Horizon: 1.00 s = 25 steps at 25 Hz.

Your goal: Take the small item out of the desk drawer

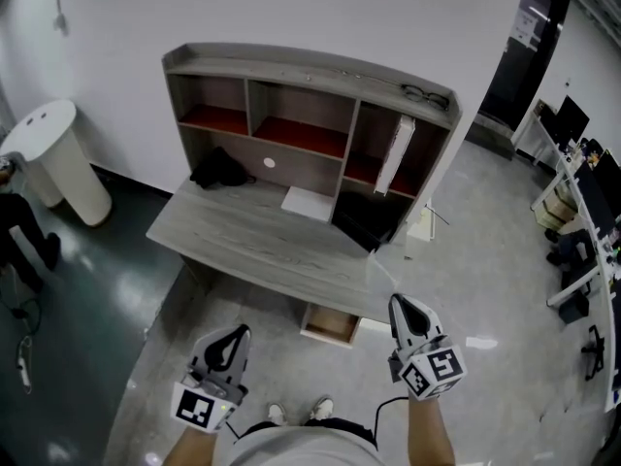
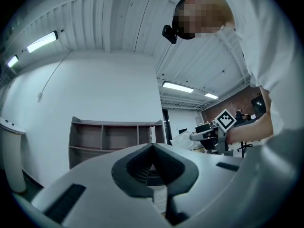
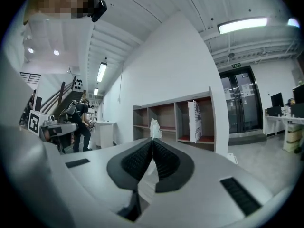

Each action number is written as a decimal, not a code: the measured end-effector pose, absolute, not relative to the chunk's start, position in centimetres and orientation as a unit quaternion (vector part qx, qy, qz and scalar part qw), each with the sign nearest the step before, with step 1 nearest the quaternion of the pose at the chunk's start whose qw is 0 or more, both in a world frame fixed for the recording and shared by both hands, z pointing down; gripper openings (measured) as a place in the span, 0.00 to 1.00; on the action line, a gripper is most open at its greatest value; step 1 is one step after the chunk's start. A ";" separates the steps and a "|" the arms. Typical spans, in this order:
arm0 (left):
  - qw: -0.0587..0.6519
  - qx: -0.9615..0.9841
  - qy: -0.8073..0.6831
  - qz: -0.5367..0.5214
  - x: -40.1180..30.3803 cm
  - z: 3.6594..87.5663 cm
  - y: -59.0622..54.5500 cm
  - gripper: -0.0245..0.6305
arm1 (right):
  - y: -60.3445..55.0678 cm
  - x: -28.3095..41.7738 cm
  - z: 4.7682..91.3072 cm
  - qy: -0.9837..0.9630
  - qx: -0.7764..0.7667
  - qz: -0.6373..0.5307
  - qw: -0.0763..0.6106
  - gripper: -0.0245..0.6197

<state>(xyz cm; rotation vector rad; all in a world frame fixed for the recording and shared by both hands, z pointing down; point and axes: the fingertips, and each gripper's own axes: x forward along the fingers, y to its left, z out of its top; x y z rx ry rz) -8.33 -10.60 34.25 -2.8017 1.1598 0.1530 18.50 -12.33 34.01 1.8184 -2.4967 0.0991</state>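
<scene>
Between right gripper (image 3: 152, 139) jaws: small white item (image 3: 154, 127), pinched | left gripper (image 2: 153, 144) closed

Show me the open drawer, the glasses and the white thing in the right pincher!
Drawer (image 1: 331, 324): head view, its bare inside.
Glasses (image 1: 427, 95): head view, the frame.
White thing (image 3: 153, 126): right gripper view, tip above the shut jaws.

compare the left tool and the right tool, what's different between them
The right tool is clamped on a small white item; the left tool is shut with nothing in it. In the head view the right tool sits higher in the picture, beside the open drawer; the left tool sits lower, further from the drawer. Both have their jaws together and point toward the desk.
</scene>
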 end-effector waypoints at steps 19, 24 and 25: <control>0.051 -0.911 0.402 0.072 -11.8 33.7 -12.5 0.06 | -1.7 24.8 26.7 -0.722 0.688 -0.006 -0.073 0.08; 0.046 -0.916 0.393 0.068 -11.3 34.4 -12.9 0.06 | -1.4 24.8 26.5 -0.715 0.696 -0.016 -0.066 0.08; 0.045 -0.917 0.390 0.068 -11.2 34.5 -13.0 0.06 | -1.4 24.6 26.5 -0.715 0.696 -0.017 -0.064 0.08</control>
